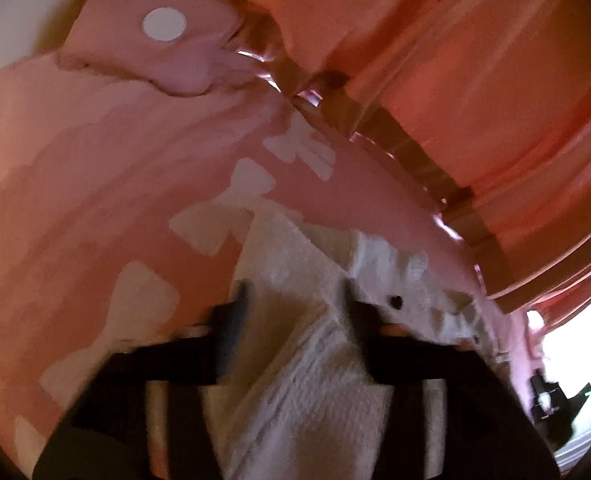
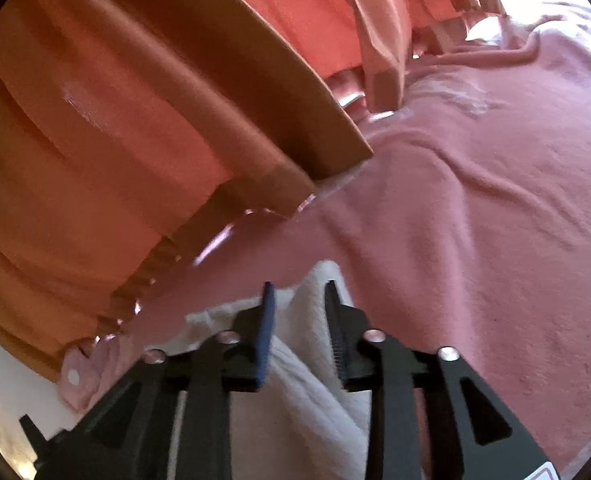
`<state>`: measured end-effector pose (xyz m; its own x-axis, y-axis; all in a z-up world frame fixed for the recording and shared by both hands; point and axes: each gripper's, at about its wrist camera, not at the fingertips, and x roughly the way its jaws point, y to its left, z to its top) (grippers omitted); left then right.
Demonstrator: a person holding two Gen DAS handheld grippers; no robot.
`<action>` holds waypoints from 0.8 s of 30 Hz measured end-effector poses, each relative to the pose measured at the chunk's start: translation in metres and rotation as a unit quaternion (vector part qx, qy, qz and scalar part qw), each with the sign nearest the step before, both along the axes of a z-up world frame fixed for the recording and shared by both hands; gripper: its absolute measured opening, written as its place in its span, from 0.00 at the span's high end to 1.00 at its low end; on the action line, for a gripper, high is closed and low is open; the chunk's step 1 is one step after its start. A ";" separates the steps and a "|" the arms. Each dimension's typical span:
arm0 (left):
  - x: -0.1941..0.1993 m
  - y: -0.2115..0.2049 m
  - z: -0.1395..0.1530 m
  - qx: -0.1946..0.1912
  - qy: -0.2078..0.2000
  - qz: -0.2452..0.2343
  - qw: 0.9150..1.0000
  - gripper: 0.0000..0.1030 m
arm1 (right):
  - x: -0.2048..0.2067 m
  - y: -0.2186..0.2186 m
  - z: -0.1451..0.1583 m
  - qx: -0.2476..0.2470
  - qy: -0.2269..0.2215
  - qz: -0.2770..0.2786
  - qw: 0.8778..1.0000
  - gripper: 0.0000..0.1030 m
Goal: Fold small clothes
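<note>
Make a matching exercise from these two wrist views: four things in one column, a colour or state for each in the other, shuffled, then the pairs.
Things:
1. white garment
2. bed cover
3. curtain
4. left tongs

Colour or state:
A. orange, hanging in folds
B. pink, spread out and wrinkled
C. cloth lying between the two fingers
D. textured knit, gathered up off the bed

Pairs: 1-D, 2-B, 3-A, 4-C
</note>
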<state>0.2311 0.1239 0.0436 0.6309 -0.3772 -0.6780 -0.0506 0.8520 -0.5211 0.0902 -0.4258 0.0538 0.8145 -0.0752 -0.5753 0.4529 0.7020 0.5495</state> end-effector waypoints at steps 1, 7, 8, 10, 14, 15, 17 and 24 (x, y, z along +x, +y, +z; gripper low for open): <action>-0.003 0.001 0.001 -0.008 -0.004 -0.006 1.000 0.36 | 0.001 0.003 -0.002 -0.010 0.015 0.012 1.000 0.69; 0.000 -0.030 -0.010 0.031 0.025 -0.083 0.996 0.30 | 0.032 0.035 -0.020 -0.060 0.099 0.101 0.988 0.47; 0.001 -0.037 -0.015 0.035 0.038 -0.101 0.994 0.30 | 0.035 0.039 -0.023 -0.069 0.110 0.108 0.986 0.46; 0.001 -0.045 -0.020 0.046 0.049 -0.110 0.992 0.30 | 0.039 0.047 -0.026 -0.098 0.129 0.113 0.980 0.46; -0.001 -0.052 -0.021 0.090 0.043 -0.119 0.988 0.62 | 0.041 0.057 -0.028 -0.134 0.148 0.120 0.972 0.48; -0.002 -0.052 -0.021 0.100 0.042 -0.118 0.987 0.72 | 0.041 0.059 -0.029 -0.141 0.152 0.121 0.971 0.58; -0.002 -0.047 -0.019 0.094 0.037 -0.107 0.989 0.90 | 0.041 0.063 -0.028 -0.156 0.152 0.125 0.968 0.87; -0.001 -0.037 0.018 0.055 -0.038 -0.077 0.995 0.91 | 0.017 0.057 0.014 -0.132 0.025 0.091 0.987 0.90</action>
<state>0.2305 0.0866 0.0618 0.6231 -0.3987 -0.6730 0.1202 0.8990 -0.4212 0.1069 -0.3691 0.0676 0.7990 -0.0837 -0.5955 0.3288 0.8899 0.3160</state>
